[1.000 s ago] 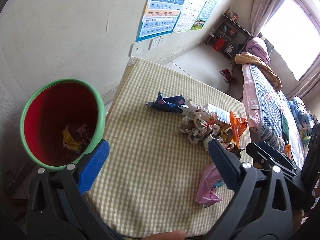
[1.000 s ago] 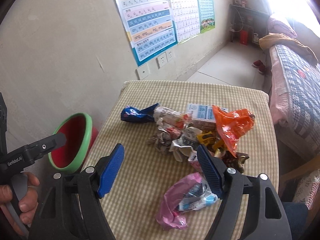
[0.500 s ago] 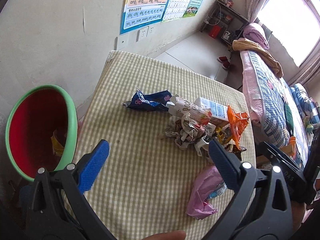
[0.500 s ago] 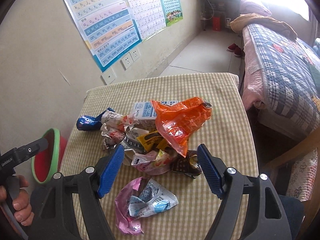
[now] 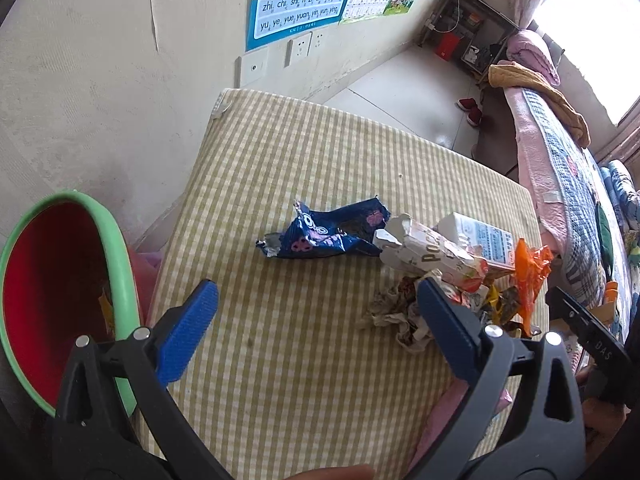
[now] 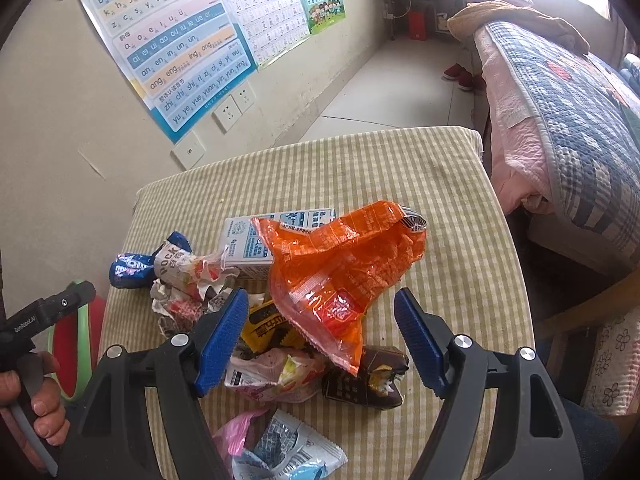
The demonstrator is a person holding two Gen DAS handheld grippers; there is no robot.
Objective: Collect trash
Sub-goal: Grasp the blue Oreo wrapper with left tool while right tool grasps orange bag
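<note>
**A:** Right wrist view: right tool (image 6: 320, 336) released, jaws wide, nothing gripped, angled steeply down over the trash heap. Orange wrapper (image 6: 344, 268) lies between the pads, untouched.

**B:** Left one?

**A:** Left tool (image 5: 316, 320) also spread and empty, tilted down above bare bench (image 5: 304, 168), short of the blue wrapper (image 5: 332, 236).

**B:** Why's the bin there?

**A:** Red bin (image 5: 56, 304) sits just beside the bench's left edge, below it. My guess: short drop path. Trash is all mid-bench, clustered.
</note>
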